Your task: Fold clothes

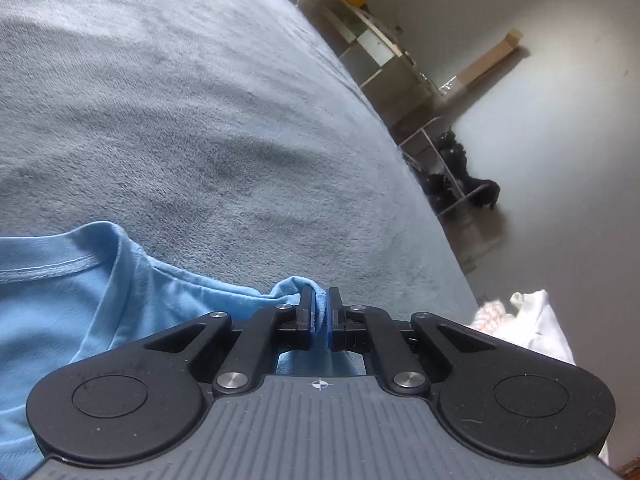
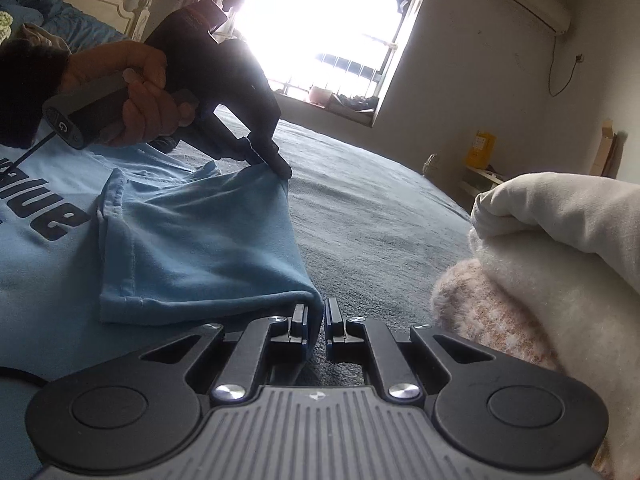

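Left gripper (image 1: 319, 312): black linkage arms, silver pivot screws, blue pads, grey ribbed body with crosshair mark at 12 o'clock. Right gripper (image 2: 316, 322): identical build. Hand (image 2: 136, 92): dark fuzzy sleeve; grey handle, thin black cable at 7 o'clock.

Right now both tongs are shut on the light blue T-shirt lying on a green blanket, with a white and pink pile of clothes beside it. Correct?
Not quite: the blanket is grey-blue, not green, as the left wrist view shows. The rest holds: the left tongs and the right tongs pinch the light blue T-shirt, and the white and pink pile lies beside it.
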`<state>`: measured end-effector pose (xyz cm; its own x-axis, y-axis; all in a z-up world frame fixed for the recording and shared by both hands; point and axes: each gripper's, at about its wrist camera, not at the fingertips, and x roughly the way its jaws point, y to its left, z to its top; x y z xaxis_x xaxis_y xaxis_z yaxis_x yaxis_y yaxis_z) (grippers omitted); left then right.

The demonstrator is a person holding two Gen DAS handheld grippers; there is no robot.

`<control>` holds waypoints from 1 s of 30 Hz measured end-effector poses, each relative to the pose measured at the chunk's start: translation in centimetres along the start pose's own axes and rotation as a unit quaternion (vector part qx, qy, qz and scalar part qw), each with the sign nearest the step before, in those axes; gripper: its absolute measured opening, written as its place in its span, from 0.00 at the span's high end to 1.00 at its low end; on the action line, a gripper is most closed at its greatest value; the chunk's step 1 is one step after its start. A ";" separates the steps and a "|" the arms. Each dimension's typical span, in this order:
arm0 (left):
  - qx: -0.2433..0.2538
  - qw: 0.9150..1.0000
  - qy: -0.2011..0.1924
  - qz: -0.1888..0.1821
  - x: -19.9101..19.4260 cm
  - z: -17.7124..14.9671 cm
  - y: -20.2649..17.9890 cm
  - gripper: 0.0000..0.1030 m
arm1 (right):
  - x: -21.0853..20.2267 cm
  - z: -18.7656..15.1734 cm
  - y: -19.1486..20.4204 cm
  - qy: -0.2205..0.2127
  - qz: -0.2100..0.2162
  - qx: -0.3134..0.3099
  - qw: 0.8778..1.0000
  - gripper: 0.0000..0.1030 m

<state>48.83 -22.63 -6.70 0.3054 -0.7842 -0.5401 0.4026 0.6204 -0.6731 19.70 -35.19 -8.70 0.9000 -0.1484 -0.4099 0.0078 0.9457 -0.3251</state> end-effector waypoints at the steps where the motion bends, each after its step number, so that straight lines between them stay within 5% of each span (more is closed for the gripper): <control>1: 0.003 1.000 0.002 0.003 0.6 0.0 0.1 0.97 | 0.0 0.0 -0.1 0.005 0.000 0.004 1.000 0.93; 10: 0.038 0.999 0.017 0.031 3.9 -0.4 0.1 0.93 | -0.4 -0.2 0.0 0.026 -0.004 0.009 1.000 0.93; 13: 0.010 0.999 0.029 0.022 3.7 0.4 0.5 0.89 | -0.5 -0.3 -0.2 0.031 0.000 0.015 0.999 0.92; 17: -0.012 0.999 0.008 0.033 2.3 1.6 0.6 0.59 | -0.5 -0.1 -0.3 0.034 0.001 0.022 0.999 0.88; 22: -0.033 0.997 -0.030 0.057 0.3 2.7 1.1 0.56 | -0.5 -0.2 -0.7 0.036 0.002 0.028 0.999 0.85; 30: 0.033 0.997 -0.041 0.057 -6.1 -0.9 -1.5 0.57 | 0.0 -0.2 -1.4 0.038 0.003 0.038 0.999 0.76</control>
<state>45.59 -18.76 -2.84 0.4216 -0.7085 -0.5660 0.4165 0.7057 -0.5731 19.64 -36.61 -8.39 0.8644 -0.1616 -0.4761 0.0383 0.9653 -0.2581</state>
